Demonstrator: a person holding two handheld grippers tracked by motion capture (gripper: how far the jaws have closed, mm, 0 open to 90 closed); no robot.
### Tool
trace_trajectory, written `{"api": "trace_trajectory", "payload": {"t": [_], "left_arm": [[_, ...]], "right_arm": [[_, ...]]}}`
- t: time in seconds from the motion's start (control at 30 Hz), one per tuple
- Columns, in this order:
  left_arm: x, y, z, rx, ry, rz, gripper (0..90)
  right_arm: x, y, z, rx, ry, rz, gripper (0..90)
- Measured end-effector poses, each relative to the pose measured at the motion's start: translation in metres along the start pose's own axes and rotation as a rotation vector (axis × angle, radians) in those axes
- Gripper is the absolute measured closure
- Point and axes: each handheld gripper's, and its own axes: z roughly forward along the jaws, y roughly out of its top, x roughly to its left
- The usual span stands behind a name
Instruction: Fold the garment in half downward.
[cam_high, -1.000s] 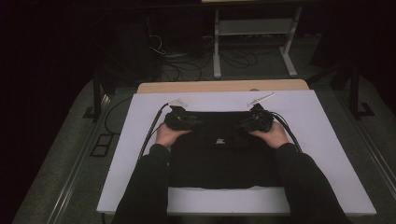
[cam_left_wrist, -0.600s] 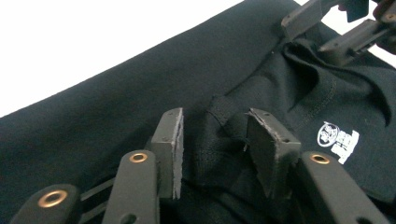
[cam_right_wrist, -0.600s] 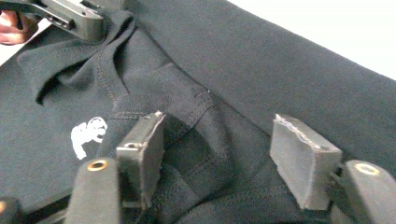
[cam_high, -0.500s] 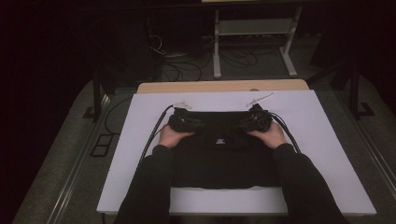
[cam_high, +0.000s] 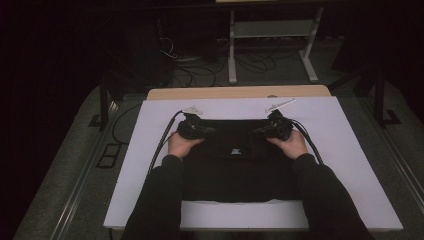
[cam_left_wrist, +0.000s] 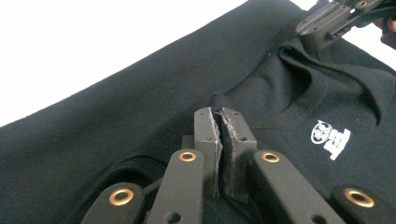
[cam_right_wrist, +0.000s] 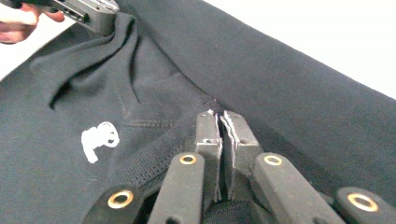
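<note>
- High view: black garment (cam_high: 235, 160) spread flat on the white counter (cam_high: 350, 150), reaching from near the counter's near edge up toward its far edge, centred between the left and right edges; small white logo (cam_high: 236, 151) showing in the upper middle of the cloth
- Left claw (cam_high: 199, 131) at the garment's far left corner, held in the left hand (cam_high: 181, 145); cable (cam_high: 162, 142) trailing down toward the counter's left edge
- Right claw (cam_high: 270, 131) at the garment's far right corner, held in the right hand (cam_high: 289, 145); dark sleeves coming in from the bottom
- Left gripper view: left claw (cam_left_wrist: 220, 122) just closed, jaws pressed together with a fold of black fabric pinched between the pads (cam_left_wrist: 208, 135); cloth bunched into a small peak at the tips; white logo (cam_left_wrist: 331, 139) to the right; right claw (cam_left_wrist: 322, 25) seen far off at the top right, biting a puckered fold of the same garment (cam_left_wrist: 116, 121)
- Right gripper view: right claw (cam_right_wrist: 220, 122) likewise just closed, jaws nearly touching, ribbed hem of the garment (cam_right_wrist: 289, 93) caught between the pads (cam_right_wrist: 208, 135); white logo (cam_right_wrist: 99, 140) to the left; left claw (cam_right_wrist: 95, 16) at the top left corner, gripping a raised pleat of cloth, fingers of the left hand (cam_right_wrist: 21, 23) beside it
- White counter (cam_left_wrist: 93, 42) bare beyond the garment's far edge in both gripper views
</note>
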Motion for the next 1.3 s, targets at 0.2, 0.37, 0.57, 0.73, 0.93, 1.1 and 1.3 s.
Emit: {"api": "trace_trajectory", "payload": {"t": [0.2,0.37,0.57,0.73,0.93,1.1,1.3], "left_arm": [[-0.002,0.009,-0.015,-0.029,0.008,0.006,84.6],[-0.006,0.014,-0.023,-0.037,0.016,0.015,84.6],[-0.012,0.018,-0.032,-0.037,0.010,0.027,84.5],[-0.020,0.021,-0.039,-0.036,0.010,0.052,84.4],[-0.030,0.022,-0.048,-0.058,0.009,0.070,84.3],[-0.037,0.020,-0.057,-0.076,-0.001,0.069,84.3],[-0.044,0.012,-0.062,-0.094,-0.011,0.063,84.2]], "right_arm": [[-0.001,0.007,-0.015,-0.026,0.029,0.030,85.1],[0.002,0.013,-0.027,-0.046,0.024,0.027,85.5],[0.006,0.015,-0.038,-0.034,0.018,0.019,85.5],[0.010,0.015,-0.047,-0.020,0.031,0.019,85.5],[0.017,0.013,-0.056,-0.030,0.043,0.017,85.5],[0.021,0.009,-0.063,-0.042,0.051,0.018,85.5],[0.025,0.001,-0.068,-0.035,0.068,0.017,85.5]]}}
